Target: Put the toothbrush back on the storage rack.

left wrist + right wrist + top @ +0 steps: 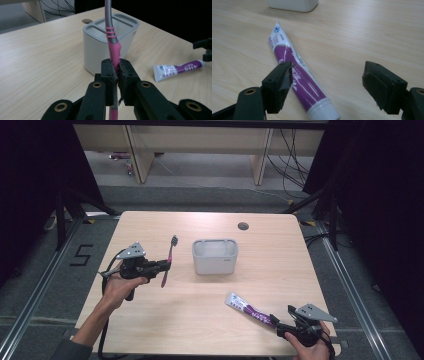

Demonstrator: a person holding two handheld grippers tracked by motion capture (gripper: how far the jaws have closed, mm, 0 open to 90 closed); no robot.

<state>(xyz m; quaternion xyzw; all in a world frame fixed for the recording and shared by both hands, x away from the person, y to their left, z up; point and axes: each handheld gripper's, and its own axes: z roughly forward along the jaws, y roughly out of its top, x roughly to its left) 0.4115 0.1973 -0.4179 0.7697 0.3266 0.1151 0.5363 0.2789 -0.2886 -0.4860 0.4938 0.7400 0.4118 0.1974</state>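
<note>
My left gripper [161, 266] [116, 72] is shut on a pink and grey toothbrush [168, 260] [111, 40], which it holds above the table, brush head toward the far side. A grey holder with slots [215, 256] [110, 42] stands at the table's middle, just right of the toothbrush. A white and purple toothpaste tube [248, 308] [297, 80] [176, 70] lies flat near the front right. My right gripper [278, 322] [327, 85] is open at the tube's cap end, with its left jaw beside the tube and nothing between its pads.
The wooden table [150, 320] has a round cable hole [243, 225] at the back right. Its front edge runs close under my right hand. Dark curtains and cables surround the table on the floor.
</note>
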